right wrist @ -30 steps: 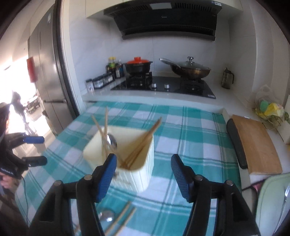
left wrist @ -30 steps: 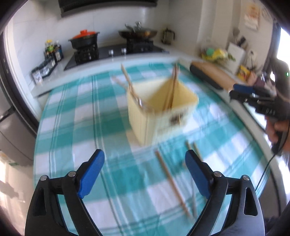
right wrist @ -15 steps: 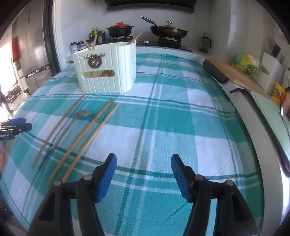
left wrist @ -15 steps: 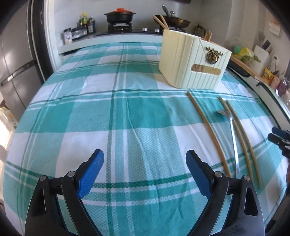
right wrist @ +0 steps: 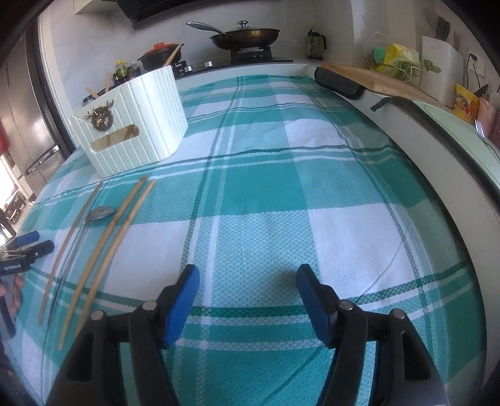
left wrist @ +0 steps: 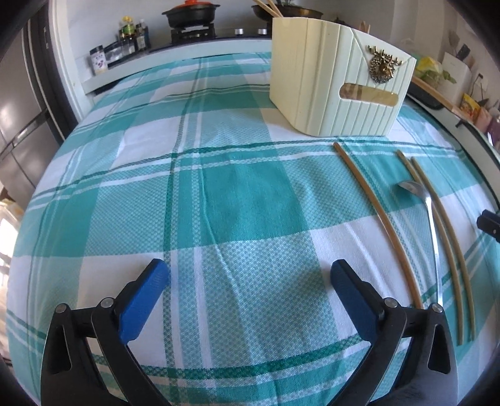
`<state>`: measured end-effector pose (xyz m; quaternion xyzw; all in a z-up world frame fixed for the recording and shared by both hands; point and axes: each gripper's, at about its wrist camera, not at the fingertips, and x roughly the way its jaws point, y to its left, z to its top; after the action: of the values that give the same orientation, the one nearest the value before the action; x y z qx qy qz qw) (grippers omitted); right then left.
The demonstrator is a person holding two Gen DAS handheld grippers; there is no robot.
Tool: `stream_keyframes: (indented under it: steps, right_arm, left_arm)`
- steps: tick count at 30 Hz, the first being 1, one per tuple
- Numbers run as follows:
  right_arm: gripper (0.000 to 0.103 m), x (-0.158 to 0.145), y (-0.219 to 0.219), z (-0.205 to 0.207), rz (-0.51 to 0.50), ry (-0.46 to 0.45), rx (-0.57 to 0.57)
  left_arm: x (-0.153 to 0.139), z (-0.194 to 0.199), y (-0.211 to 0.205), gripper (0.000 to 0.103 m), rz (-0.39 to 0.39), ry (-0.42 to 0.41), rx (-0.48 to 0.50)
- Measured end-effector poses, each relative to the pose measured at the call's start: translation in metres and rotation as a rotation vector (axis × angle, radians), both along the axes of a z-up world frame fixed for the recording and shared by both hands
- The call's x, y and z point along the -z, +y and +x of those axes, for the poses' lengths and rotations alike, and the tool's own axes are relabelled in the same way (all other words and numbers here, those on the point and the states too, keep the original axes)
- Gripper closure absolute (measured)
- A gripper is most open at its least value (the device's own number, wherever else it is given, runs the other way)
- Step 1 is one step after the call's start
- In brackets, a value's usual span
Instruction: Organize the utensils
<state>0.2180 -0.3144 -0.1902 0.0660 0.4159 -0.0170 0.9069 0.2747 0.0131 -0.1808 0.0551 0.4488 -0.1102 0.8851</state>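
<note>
A cream ribbed utensil box [left wrist: 337, 90] with a gold stag badge stands on the teal checked tablecloth [left wrist: 250, 187]; chopstick ends stick out of its top. In front of it lie one wooden chopstick [left wrist: 379, 215], a metal spoon [left wrist: 409, 187] and two more chopsticks [left wrist: 462, 259]. My left gripper [left wrist: 248, 274] hangs low over bare cloth left of them, its jaws opening, nothing between them. My right gripper [right wrist: 247, 278] hovers right of the same spoon [right wrist: 101, 212] and box [right wrist: 131, 125], jaws opening and empty. In the right wrist view the left gripper [right wrist: 39, 242] shows beyond the utensils.
A stove with a red-lidded pot [left wrist: 190, 12] and a wok [right wrist: 247, 34] runs behind the table. A black roll [right wrist: 340, 82] and a wooden board [right wrist: 375, 78] lie at the far right. A fridge [left wrist: 18, 103] stands at the left. The table's edge [right wrist: 437, 162] curves along the right.
Both grippers have dropped from above the box to just over the tablecloth, so the box now stands ahead and the loose utensils lie close. Both pairs of jaws stand slightly wider.
</note>
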Motion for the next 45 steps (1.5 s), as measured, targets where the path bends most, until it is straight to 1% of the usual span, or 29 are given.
stream_keyframes:
  steps: [1, 3, 5, 6, 9, 13, 16, 45]
  right_arm:
    - [0.032, 0.000, 0.003, 0.001, -0.014, 0.006, -0.007]
    - [0.025, 0.002, 0.011, 0.004, -0.053, 0.021, -0.020]
    - [0.022, 0.004, 0.020, 0.006, -0.106, 0.037, -0.027]
    - [0.022, 0.004, 0.020, 0.006, -0.115, 0.037, -0.027]
    - [0.021, 0.003, 0.015, 0.005, -0.084, 0.032, -0.029]
    - [0.020, 0.004, 0.018, 0.006, -0.105, 0.038, -0.030]
    - [0.020, 0.004, 0.019, 0.006, -0.094, 0.035, -0.031]
    - [0.020, 0.004, 0.017, 0.005, -0.097, 0.035, -0.031]
  left_arm:
    - [0.000, -0.001, 0.001, 0.000, -0.003, 0.000, -0.001]
    - [0.000, -0.001, 0.000, 0.000, -0.005, 0.002, -0.001]
    - [0.000, -0.001, 0.001, 0.000, -0.005, 0.003, -0.001]
    - [0.000, -0.001, 0.001, 0.000, -0.006, 0.003, -0.001]
    - [0.000, 0.000, 0.001, 0.000, -0.006, 0.003, -0.001]
    - [0.000, -0.001, 0.001, 0.000, -0.006, 0.002, -0.001]
    - [0.000, 0.000, 0.001, 0.000, -0.006, 0.002, -0.001]
    - [0.000, -0.001, 0.001, 0.000, -0.006, 0.001, -0.001]
